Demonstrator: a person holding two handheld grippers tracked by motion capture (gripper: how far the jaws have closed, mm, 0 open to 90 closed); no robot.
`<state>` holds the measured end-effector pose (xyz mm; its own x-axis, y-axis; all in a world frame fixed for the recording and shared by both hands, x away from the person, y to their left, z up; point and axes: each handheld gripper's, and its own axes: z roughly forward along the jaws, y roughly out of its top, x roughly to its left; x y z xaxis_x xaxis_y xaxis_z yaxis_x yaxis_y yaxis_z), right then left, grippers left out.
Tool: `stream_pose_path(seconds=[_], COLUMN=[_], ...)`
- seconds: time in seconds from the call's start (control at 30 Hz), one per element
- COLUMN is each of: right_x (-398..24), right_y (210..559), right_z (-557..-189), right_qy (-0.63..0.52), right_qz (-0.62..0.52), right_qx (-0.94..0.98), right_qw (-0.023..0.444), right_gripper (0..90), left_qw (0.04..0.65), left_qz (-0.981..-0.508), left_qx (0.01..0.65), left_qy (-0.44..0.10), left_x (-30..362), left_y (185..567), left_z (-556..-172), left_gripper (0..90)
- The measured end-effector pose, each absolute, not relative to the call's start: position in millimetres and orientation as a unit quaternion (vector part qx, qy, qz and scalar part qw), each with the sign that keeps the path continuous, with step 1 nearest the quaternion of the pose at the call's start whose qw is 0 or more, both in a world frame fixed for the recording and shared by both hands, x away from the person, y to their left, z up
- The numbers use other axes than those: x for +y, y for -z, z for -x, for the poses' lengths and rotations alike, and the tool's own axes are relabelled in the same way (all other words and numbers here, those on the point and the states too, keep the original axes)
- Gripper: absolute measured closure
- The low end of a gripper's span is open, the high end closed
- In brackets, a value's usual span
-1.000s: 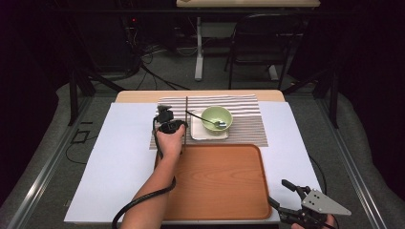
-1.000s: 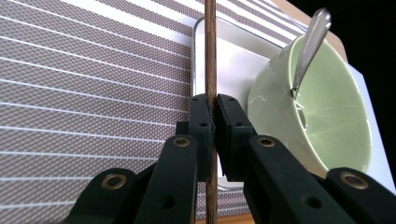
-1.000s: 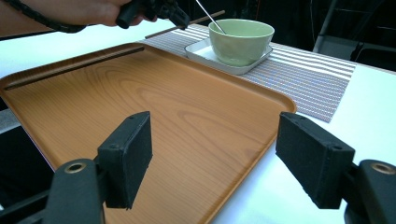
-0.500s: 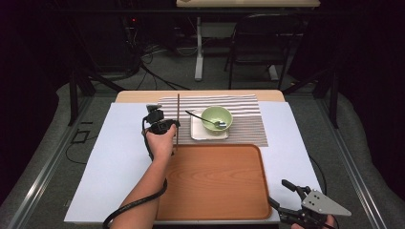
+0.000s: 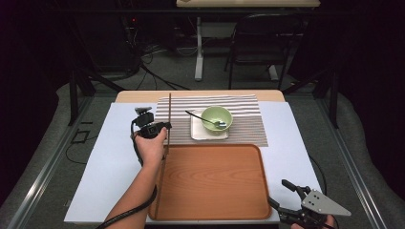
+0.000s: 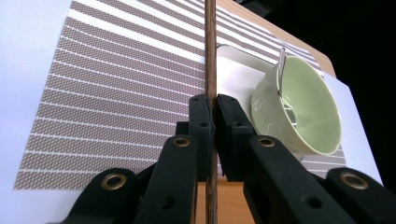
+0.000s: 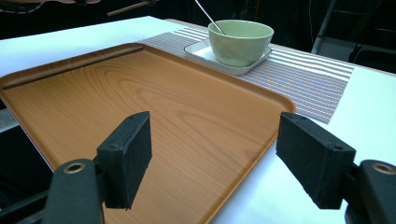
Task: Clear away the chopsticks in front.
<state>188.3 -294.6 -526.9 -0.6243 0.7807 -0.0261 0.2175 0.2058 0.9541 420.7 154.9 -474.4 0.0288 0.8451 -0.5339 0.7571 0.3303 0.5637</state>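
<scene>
Gripping the chopstick between left fingers.

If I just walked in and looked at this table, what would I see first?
Probably the big wooden tray at the near side of the table. Next, the left gripper at the tray's far left corner, its jaws shut on a long thin brown stick. Behind the tray, a green bowl with a spoon in it sits on a white plate on a striped mat.
</scene>
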Motion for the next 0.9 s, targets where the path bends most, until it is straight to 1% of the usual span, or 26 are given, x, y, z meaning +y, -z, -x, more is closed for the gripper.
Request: stream_pose_path(seconds=[0.1,0.2,0.3,0.6,0.7,0.9], right_x=[-295,-295,-295,-294,-294,-294], right_y=[527,527,527,527,527,527], right_z=[-188,-188,-188,-188,-188,-188], right_qy=[-0.529,-0.529,-0.529,-0.530,-0.529,-0.529], right_qz=[-0.342,-0.342,-0.342,-0.342,-0.341,-0.343], right_qx=[0.729,0.730,0.730,0.729,0.729,0.729], right_qw=[0.266,0.266,0.265,0.267,0.267,0.266], right_gripper=[26.4,26.4,26.4,26.4,26.4,26.4], left_qw=[0.427,0.426,0.422,0.414,0.416,0.408], left_qz=[-0.576,-0.582,-0.587,-0.604,-0.601,-0.610], left_qx=[0.695,0.690,0.688,0.678,0.678,0.674], left_qy=[-0.054,-0.060,-0.063,-0.072,-0.073,-0.080], left_x=[157,159,158,155,155,155], left_y=[474,477,479,499,502,510], left_z=[-416,-402,-395,-361,-355,-339], left_gripper=[85.3,85.3,85.3,85.3,85.3,85.3])
